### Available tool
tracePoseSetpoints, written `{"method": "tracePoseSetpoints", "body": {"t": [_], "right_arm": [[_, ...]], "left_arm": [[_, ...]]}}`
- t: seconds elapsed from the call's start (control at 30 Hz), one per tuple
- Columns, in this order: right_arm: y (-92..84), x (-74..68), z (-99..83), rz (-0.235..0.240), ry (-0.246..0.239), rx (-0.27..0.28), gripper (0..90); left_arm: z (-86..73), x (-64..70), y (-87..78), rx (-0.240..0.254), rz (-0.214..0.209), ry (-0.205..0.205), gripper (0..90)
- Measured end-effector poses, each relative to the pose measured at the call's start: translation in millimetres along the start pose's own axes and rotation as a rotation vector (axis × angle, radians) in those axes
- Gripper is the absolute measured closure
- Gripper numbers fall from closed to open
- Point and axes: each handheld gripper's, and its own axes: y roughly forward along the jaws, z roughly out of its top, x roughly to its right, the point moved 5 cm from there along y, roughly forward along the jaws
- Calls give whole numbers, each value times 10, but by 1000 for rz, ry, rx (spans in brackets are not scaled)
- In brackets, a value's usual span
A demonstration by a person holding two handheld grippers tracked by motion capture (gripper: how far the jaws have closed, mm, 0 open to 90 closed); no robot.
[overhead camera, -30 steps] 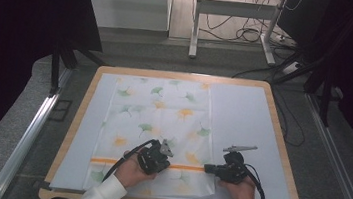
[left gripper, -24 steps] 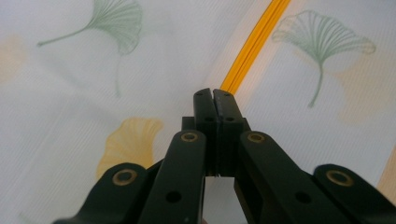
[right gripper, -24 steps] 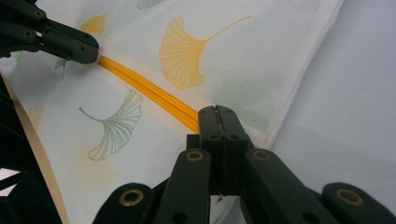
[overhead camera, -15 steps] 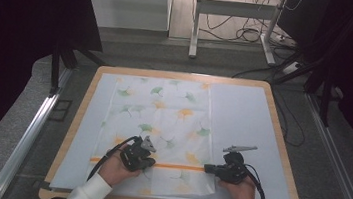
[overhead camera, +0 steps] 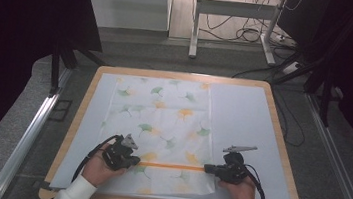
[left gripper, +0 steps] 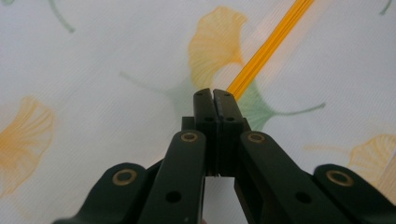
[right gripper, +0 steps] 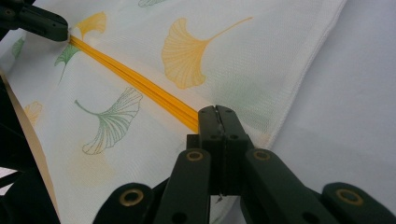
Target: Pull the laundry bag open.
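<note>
A white mesh cloth (overhead camera: 163, 113) printed with green and orange ginkgo leaves lies flat on the pale mat (overhead camera: 243, 117). An orange strip (overhead camera: 172, 166) runs across its near part. My left gripper (overhead camera: 136, 162) is shut, its tips resting on the strip's left part (left gripper: 271, 46). At the strip's right end, close to the cloth's hemmed edge, my right gripper (overhead camera: 206, 169) is also shut. In the left gripper view the gripper (left gripper: 213, 93) shows its jaws meeting; in the right gripper view the gripper (right gripper: 216, 112) likewise. Whether either pinches the strip (right gripper: 135, 81) is hidden.
The mat sits on a wooden-rimmed board (overhead camera: 281, 136). Bare mat lies right of the cloth (right gripper: 355, 93). The left gripper (right gripper: 42, 23) shows far up the strip in the right gripper view. Dark stands, rails and floor cables surround the board.
My left hand and gripper have slid leftward along the orange strip, widening the gap between the grippers. The right gripper has stayed put.
</note>
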Motion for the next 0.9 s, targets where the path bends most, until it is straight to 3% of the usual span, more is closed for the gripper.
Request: {"method": "tracePoseSetpoints", "body": {"t": [0.33, 0.9], "right_arm": [[2, -2, 1, -2, -4, 3, 897], [2, -2, 1, -3, -9, 2, 897]], "left_arm": [[-262, -183, -159, 9, 32, -65, 900], [-491, -356, -312, 5, 69, -123, 900]]}}
